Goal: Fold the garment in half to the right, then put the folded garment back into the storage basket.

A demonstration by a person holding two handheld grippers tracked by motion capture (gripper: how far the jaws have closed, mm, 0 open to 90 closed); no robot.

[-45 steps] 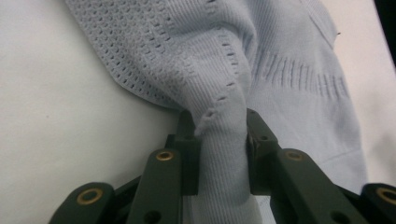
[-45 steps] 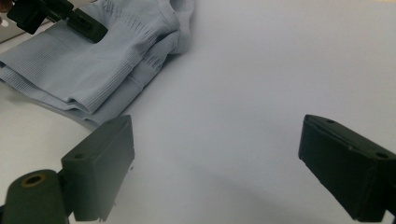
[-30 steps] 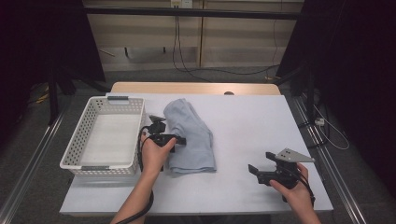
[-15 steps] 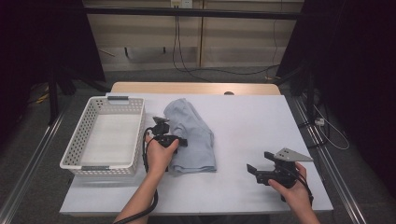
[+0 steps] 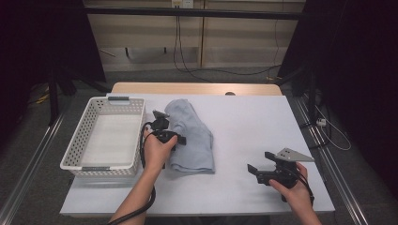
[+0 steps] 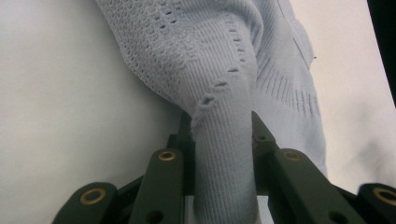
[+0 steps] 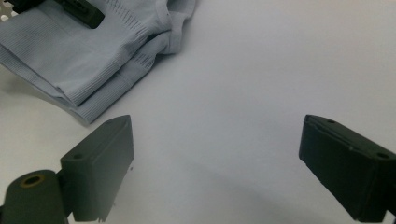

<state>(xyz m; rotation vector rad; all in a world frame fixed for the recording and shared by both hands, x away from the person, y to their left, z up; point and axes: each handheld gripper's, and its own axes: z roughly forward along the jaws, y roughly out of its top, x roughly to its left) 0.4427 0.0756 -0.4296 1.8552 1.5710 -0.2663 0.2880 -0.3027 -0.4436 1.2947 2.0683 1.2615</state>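
High view shows your left hand (image 5: 157, 149) resting on the desk (image 5: 244, 122) at the left edge of the pale blue knitted garment (image 5: 192, 136), forearm coming up from the bottom edge and angled slightly toward the middle, with the left tongs (image 5: 165, 129) pointing away from you along the garment's side. Those tongs have just been closing, and in the left gripper view a bunched fold of the knitted garment (image 6: 224, 140) runs straight between the black jaws, which pinch it from both sides. The garment lies folded lengthwise near the middle of the desk, just to the right of the white basket (image 5: 77, 150), which sits at the desk's left end. Your right hand (image 5: 293, 185) sits well apart from the garment, near the front right corner of the desk, wrist low and the right tongs (image 5: 256, 171) aimed leftward toward the cloth. In the right gripper view the two jaws stand spread wide with bare desk surface between them, and the folded hem of the garment (image 7: 84, 60) lies beyond the left jaw, not touching it.
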